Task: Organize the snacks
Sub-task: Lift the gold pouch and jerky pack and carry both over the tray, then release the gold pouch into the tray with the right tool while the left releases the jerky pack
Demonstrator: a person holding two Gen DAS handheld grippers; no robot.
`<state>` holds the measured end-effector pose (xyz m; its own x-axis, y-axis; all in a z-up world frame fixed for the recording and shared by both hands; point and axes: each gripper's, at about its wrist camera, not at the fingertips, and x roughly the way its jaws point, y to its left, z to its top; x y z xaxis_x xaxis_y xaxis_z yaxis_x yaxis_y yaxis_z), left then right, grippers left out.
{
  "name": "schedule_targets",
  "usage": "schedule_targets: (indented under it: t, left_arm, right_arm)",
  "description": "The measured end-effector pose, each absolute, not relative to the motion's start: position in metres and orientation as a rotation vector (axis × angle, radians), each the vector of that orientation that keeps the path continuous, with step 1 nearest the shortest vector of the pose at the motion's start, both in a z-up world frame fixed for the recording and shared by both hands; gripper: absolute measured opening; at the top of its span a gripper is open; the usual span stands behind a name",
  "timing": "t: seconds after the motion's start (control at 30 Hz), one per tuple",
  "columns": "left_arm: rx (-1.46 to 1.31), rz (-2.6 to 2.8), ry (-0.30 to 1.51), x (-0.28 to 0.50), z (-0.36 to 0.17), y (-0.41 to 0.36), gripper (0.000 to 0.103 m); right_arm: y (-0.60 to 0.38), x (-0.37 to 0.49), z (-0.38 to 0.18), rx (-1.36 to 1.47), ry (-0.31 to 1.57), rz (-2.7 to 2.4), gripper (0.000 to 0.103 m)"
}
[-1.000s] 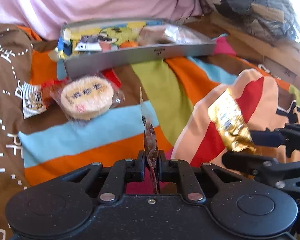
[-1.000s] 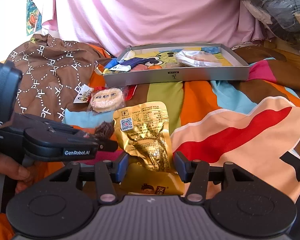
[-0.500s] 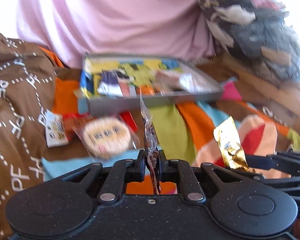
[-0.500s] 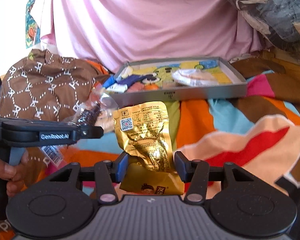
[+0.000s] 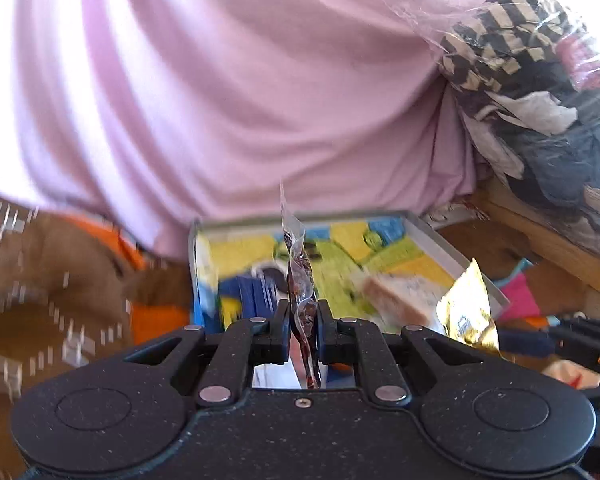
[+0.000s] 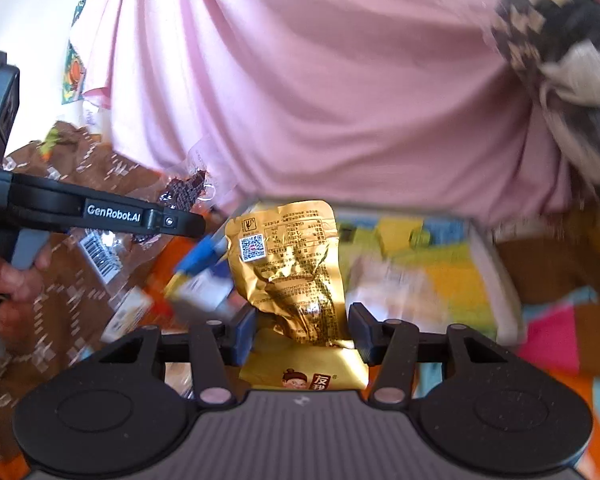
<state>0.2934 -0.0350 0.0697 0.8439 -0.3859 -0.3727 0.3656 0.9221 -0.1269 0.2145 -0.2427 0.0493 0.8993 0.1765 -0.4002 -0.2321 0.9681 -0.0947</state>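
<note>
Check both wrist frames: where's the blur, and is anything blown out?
Left wrist: the brown cloth and tin tray smear with motion; the clear-wrapped snack stays sharp; top-right corner is blown out. Right wrist: the tray contents streak; the gold snack pouch stays crisp; top-left is overexposed.

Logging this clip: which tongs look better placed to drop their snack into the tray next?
Left, probably: the left tongs hold the clear-wrapped snack in line over the tray; the right tongs' gold packet hangs at its edge.

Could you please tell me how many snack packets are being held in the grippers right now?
2. A clear packet with a dark snack is pinched in the left gripper; a gold packet sits in the right gripper. More lie blurred in the tray.
</note>
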Motion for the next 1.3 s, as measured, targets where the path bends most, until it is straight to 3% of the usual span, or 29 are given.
schedule_targets:
  t: [0.23, 0.47, 0.7, 0.8, 0.97, 1.13, 1.3]
  left_arm:
    - [-0.026, -0.392, 0.41, 0.342, 0.077, -0.05, 0.013]
    - [-0.14, -0.442, 0.512, 0.373, 0.054, -0.054, 0.013]
    - [-0.231, -0.424, 0.591, 0.393, 0.038, -0.049, 0.013]
    - [-0.259, -0.415, 0.623, 0.399, 0.034, -0.047, 0.013]
    - [-0.321, -0.355, 0.645, 0.405, 0.034, -0.042, 0.025]
    - [-0.297, -0.319, 0.622, 0.4, 0.046, -0.042, 0.063]
    - [-0.287, -0.293, 0.567, 0.382, 0.063, -0.039, 0.083]
  right_arm:
    - [-0.237, 0.277, 0.062, -0.213, 0.393, 0.186, 0.055]
    - [-0.224, 0.315, 0.038, -0.364, 0.404, 0.137, 0.055]
    - [-0.229, 0.331, 0.03, -0.339, 0.427, 0.125, 0.055]
    - [-0.226, 0.337, 0.027, -0.374, 0.418, 0.109, 0.059]
    - [-0.23, 0.351, 0.025, -0.336, 0.44, 0.063, 0.069]
    - [-0.245, 0.341, 0.04, -0.245, 0.391, 0.045, 0.088]
    - [-0.255, 0.314, 0.064, -0.192, 0.303, 0.041, 0.101]
